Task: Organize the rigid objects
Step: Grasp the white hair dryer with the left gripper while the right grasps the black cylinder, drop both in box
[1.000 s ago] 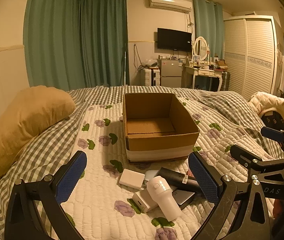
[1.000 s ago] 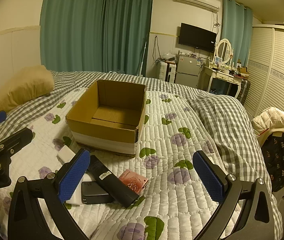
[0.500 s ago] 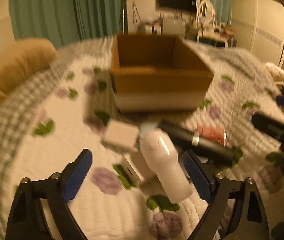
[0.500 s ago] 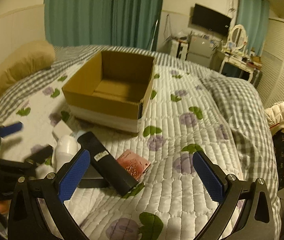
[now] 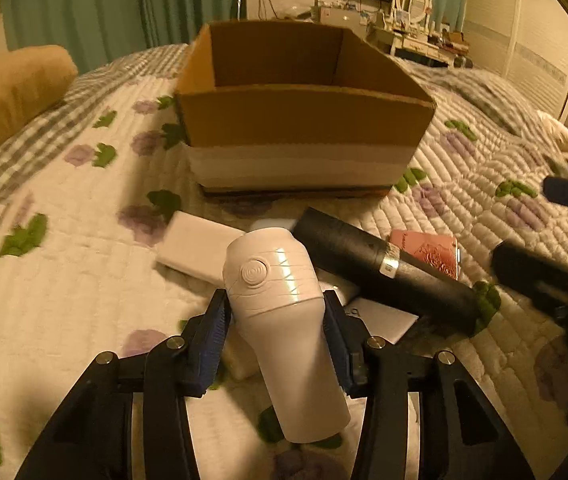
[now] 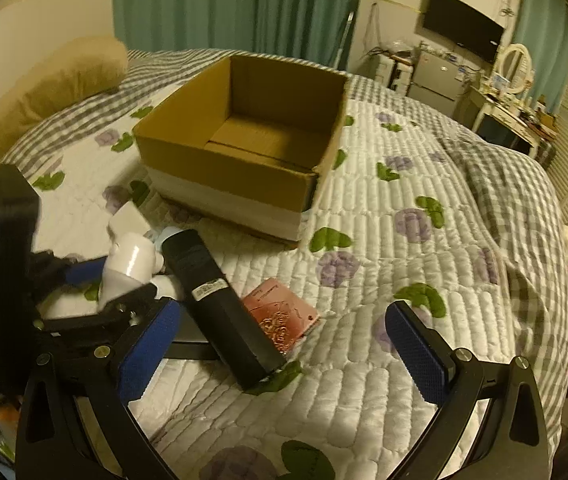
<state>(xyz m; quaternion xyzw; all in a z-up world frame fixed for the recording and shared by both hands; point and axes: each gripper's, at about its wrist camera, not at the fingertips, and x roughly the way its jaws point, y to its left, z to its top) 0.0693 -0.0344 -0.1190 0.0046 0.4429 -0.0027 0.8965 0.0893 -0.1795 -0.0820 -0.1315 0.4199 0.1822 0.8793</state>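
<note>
My left gripper (image 5: 276, 328) is shut on a white cylindrical device (image 5: 284, 320) that lies on the quilt in front of an open cardboard box (image 5: 304, 120); the device also shows in the right wrist view (image 6: 130, 268). A long black cylinder (image 5: 384, 276) lies just right of it, over a pink card (image 5: 428, 252). A white flat box (image 5: 196, 248) lies to the left. My right gripper (image 6: 280, 356) is open and empty, hovering over the black cylinder (image 6: 216, 304) and pink card (image 6: 280, 318). The box (image 6: 244, 160) is empty.
A tan pillow (image 5: 8, 92) lies at the far left of the bed. A grey flat device (image 5: 380, 320) lies under the pile. A checked blanket (image 6: 504, 184) covers the bed's right side. Curtains, a TV and a dresser stand beyond the bed.
My left gripper has dropped forward to the pile and shut on the white cylindrical device. My right gripper has tilted down toward the black cylinder and stayed open.
</note>
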